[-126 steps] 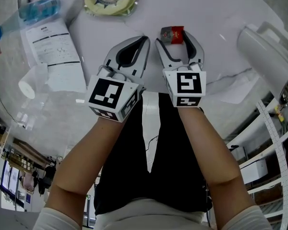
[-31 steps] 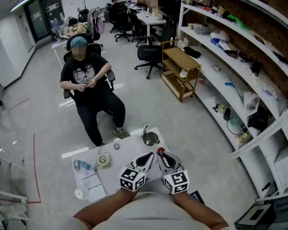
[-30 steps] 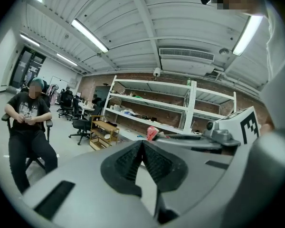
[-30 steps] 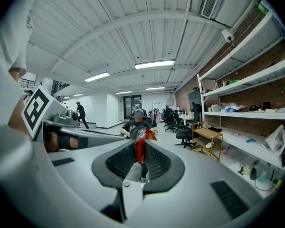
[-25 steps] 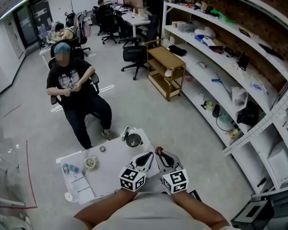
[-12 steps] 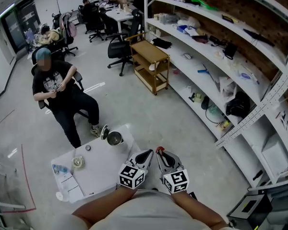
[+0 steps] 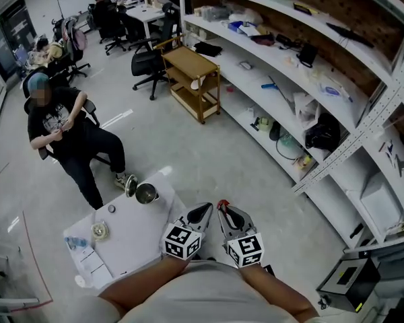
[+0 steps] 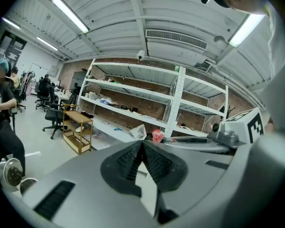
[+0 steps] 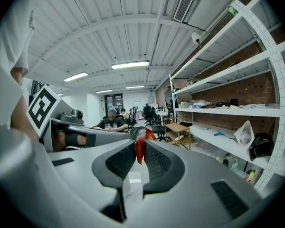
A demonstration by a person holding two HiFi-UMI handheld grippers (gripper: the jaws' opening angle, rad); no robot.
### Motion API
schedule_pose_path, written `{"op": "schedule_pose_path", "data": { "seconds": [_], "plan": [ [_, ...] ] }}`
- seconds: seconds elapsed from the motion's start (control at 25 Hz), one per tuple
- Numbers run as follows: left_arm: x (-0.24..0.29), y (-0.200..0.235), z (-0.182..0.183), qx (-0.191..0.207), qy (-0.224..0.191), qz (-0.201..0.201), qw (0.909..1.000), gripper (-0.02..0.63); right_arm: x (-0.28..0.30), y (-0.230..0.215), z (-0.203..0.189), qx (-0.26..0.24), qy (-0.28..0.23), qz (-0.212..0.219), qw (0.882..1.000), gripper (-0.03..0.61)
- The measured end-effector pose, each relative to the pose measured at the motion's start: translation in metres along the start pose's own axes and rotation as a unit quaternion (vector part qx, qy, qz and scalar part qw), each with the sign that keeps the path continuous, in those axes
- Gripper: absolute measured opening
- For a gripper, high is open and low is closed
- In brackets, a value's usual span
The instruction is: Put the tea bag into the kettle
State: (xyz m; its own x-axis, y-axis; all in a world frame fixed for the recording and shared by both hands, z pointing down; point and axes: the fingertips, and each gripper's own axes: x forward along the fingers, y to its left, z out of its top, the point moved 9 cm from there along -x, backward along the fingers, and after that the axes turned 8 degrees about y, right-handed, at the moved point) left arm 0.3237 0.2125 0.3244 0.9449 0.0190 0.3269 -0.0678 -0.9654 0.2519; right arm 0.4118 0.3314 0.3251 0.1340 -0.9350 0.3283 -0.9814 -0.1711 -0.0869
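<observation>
Pinching the red tea bag (image 9: pixel 139 150) between its nearly closed jaws, the right gripper (image 7: pixel 223 210) hangs beside the left gripper (image 8: pixel 142 149), whose jaws meet on nothing. Both hover well apart from the open kettle (image 7: pixel 147 194) at the bench's (image 7: pixel 131 233) far edge.

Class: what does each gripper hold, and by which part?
Right gripper pinches the red tea bag by its near end; left gripper holds nothing.

One kettle (image 7: pixel 147 194), one tea bag (image 9: pixel 139 148), two tongs (image 7: pixel 206 208) (image 7: pixel 222 208).
</observation>
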Motion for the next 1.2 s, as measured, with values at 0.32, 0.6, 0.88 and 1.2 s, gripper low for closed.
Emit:
{"op": "schedule_pose_path", "data": {
  "seconds": [0.32,0.6,0.88,1.2],
  "plan": [
    [0.016,0.039,0.012,-0.014,-0.003,0.006,0.9999,0.009,0.039,-0.006,0.02,-0.034,-0.001,0.003,0.999,0.057],
    [0.007,0.104,0.032,-0.024,-0.01,0.028,0.9993,0.009,0.104,0.01,0.051,-0.062,0.0,0.03,0.998,0.057],
    [-0.021,0.173,0.043,-0.034,-0.019,0.059,0.9975,0.009,0.175,0.043,0.074,-0.062,0.004,0.071,0.996,0.057],
    [-0.068,0.233,0.044,-0.066,-0.043,0.129,0.9885,0.009,0.24,0.088,0.096,-0.085,0.018,0.148,0.985,0.057]
  ]
}}
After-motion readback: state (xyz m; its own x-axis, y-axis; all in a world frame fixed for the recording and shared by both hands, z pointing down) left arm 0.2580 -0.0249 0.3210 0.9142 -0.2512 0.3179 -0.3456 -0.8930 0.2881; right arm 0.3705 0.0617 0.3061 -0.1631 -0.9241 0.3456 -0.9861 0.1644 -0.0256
